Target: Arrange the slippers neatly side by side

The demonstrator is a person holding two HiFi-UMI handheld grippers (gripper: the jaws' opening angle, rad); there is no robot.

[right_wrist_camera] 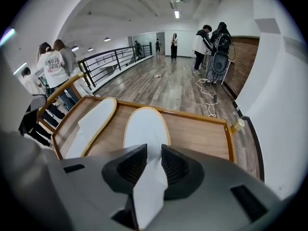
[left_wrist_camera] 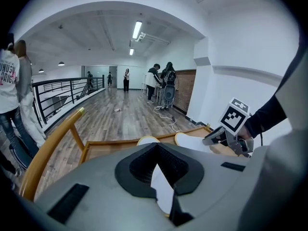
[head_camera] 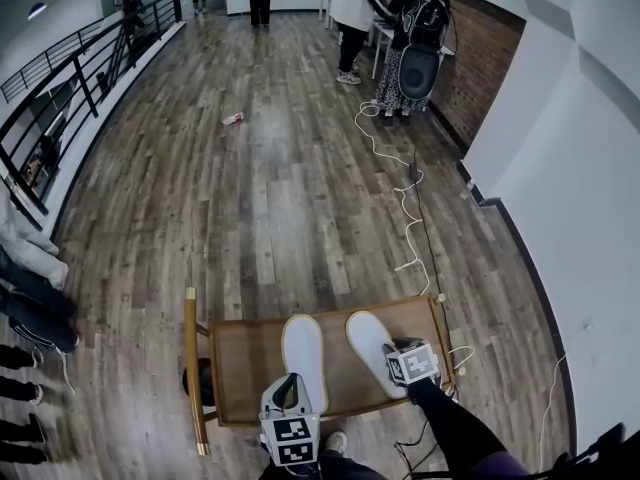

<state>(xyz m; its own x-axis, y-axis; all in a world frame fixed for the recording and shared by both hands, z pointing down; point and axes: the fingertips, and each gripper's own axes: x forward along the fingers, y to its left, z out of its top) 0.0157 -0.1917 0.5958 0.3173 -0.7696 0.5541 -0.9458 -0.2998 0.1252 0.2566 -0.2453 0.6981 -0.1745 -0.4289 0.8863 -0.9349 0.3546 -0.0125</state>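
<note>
At the near edge of the wooden bench (head_camera: 250, 366), each gripper clamps a white slipper.
The left gripper (head_camera: 291, 393) has its jaws clenched on the near end of the left slipper (head_camera: 303, 353). This slipper lies lengthwise at about the middle of the bench, pointing to the far edge. The right gripper (head_camera: 398, 356) pinches white fabric of the right slipper (head_camera: 368, 338) near the right edge. That slipper is angled, with its far end leaning toward the left one, and bare wood shows between them. Beyond the far edge, a white cable (head_camera: 405, 203) trails across the plank floor (head_camera: 270, 198) toward people (head_camera: 400, 18) standing by a brick wall (head_camera: 480, 58).
</note>
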